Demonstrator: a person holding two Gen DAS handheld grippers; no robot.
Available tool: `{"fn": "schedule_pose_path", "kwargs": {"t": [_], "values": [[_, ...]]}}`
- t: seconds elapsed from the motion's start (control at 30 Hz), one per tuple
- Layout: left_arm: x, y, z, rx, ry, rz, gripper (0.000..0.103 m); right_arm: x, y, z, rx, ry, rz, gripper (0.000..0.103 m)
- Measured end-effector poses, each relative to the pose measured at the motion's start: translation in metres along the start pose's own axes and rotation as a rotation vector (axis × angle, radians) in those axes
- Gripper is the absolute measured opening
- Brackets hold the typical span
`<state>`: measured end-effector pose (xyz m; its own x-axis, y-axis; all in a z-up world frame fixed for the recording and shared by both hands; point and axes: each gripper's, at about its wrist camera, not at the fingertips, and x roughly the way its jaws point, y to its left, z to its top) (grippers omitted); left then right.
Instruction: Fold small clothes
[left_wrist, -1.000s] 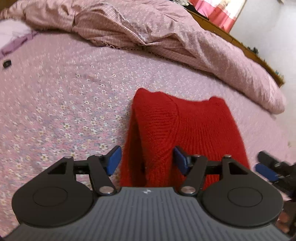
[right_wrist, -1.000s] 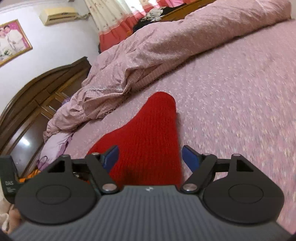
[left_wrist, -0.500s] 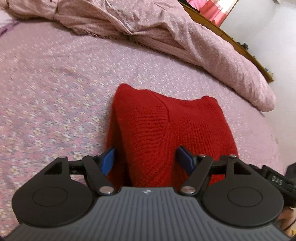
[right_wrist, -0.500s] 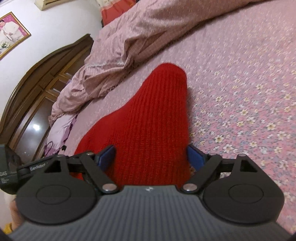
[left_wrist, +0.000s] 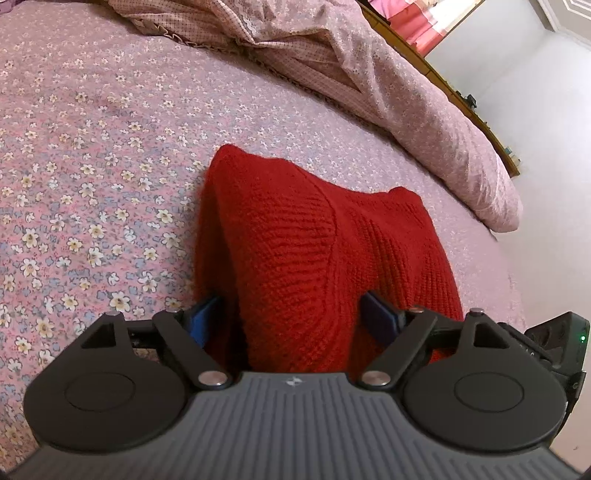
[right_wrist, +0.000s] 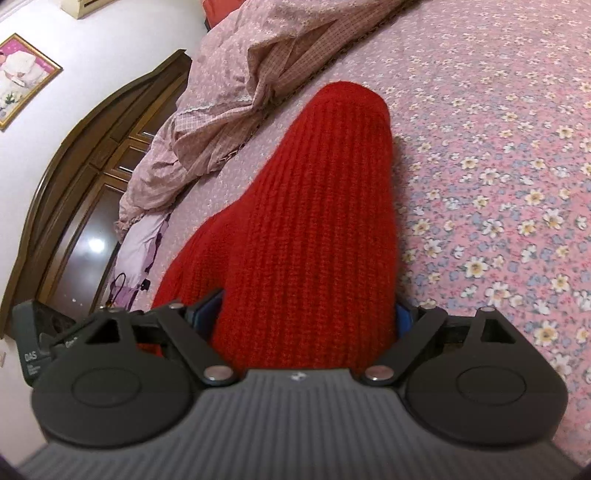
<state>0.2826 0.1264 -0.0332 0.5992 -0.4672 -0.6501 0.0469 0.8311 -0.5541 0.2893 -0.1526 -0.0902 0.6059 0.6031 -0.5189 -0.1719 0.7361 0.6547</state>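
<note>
Left gripper (left_wrist: 291, 317) is low over the bed, jaws opening, and a thick fold of the red knit (left_wrist: 295, 251) sits right between its blue pads (left_wrist: 201, 317). The near edge of the knit runs down under the gripper's body, so the cloth fills the gap; the left pad stands just clear of the fold's dark side, and the right pad (left_wrist: 378, 319) lies against or just beside the knit, hard to tell which. Over on the other side, the right gripper (right_wrist: 308, 317) has its jaws spread wide, and the red knit (right_wrist: 314, 221) fills the whole gap there too, a long ribbed band running away from the camera to a rounded end. Its blue pads (right_wrist: 207, 314) are mostly hidden behind the bulging wool, so whether they press on it is not clear from this angle. Both grippers sit at the near edge of the same garment; the right one's black body peeks in at the lower right of the left view (left_wrist: 554, 343), and the left one's shows at the lower left of the right view (right_wrist: 40, 332). The knit lies on a pink floral sheet (left_wrist: 92, 184), folded into a wedge with a ridge on the left. Beyond it, a rumpled pink duvet (left_wrist: 369, 74) is bunched along the far side of the bed, with a dark wooden headboard (right_wrist: 92, 155) and a framed picture (right_wrist: 22, 77) on the wall.
</note>
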Motion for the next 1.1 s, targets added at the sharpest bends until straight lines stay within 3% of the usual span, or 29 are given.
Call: {"fn": "schedule_pose_path", "kwargs": {"t": [0.17, 0.27, 0.5, 0.67, 0.93, 1.1], "values": [[-0.013, -0.01, -0.002, 0.034, -0.033, 0.009, 0.066, -0.01, 0.001, -0.003, 0.037, -0.029, 0.041, 0.078], [-0.023, -0.02, 0.0, 0.046, -0.048, 0.019, 0.061, -0.021, 0.004, -0.003, 0.068, -0.05, 0.083, 0.072], [-0.06, -0.052, -0.003, 0.103, -0.103, 0.007, 0.059, -0.051, 0.028, -0.003, 0.08, -0.077, 0.179, 0.068], [-0.083, -0.071, -0.015, 0.094, -0.119, -0.051, 0.058, -0.077, 0.032, -0.011, 0.094, -0.081, 0.215, 0.068], [-0.074, -0.094, -0.068, 0.05, -0.05, -0.115, 0.058, -0.136, 0.013, -0.031, 0.082, -0.095, 0.174, 0.067], [-0.064, -0.119, -0.1, 0.088, -0.021, -0.118, 0.058, -0.173, -0.011, -0.045, 0.096, -0.095, 0.126, 0.067]]}}
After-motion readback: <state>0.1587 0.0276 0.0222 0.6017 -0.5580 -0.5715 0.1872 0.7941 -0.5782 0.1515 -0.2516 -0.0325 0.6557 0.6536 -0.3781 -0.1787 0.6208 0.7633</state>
